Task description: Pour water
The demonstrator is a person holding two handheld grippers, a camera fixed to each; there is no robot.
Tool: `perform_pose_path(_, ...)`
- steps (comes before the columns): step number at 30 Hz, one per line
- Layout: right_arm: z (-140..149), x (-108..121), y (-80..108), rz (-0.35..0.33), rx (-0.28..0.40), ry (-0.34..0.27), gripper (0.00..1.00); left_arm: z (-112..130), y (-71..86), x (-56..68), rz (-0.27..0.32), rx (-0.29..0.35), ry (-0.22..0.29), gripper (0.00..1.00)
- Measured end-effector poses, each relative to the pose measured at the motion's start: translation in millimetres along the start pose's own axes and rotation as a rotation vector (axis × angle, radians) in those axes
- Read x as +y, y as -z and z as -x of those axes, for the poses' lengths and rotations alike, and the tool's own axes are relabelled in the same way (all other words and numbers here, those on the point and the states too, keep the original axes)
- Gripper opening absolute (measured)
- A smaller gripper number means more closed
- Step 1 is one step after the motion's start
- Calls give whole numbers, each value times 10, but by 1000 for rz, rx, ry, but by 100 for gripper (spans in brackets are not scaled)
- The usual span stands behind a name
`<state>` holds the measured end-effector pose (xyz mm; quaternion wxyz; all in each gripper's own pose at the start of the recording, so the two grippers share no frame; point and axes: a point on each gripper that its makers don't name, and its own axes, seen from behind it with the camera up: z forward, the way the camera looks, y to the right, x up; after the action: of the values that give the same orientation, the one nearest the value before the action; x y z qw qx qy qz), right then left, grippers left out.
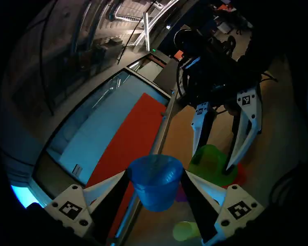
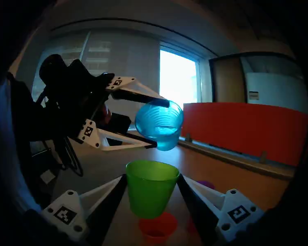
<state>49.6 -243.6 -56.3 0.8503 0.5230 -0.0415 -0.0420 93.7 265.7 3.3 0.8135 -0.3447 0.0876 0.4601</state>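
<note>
The left hand-held gripper [image 1: 156, 176] is clamped on a blue cup [image 1: 156, 189], one white finger pressing on each side. The cup is translucent plastic, tapered, with fine ribs around its wall. In the right gripper view it is tipped on its side in the air, mouth facing the camera, with a little water pooled against the lower wall. It hangs above the wooden tabletop [image 1: 182, 135], near the edge that runs along an orange-red panel [image 1: 133, 131].

The right hand-held gripper [image 2: 151, 178] is closed on a green cup [image 2: 150, 197] of smooth, translucent plastic. This cup is upright and lower than the blue one. An orange cup [image 2: 157, 230] stands below it on the tabletop. A yellow cup [image 1: 185, 230] sits nearer the left gripper.
</note>
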Motion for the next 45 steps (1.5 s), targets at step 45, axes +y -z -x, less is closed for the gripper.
perform_pose_path(45, -79, 44, 99, 16, 33, 14, 92, -147, -47, 19, 17, -2, -109, 87)
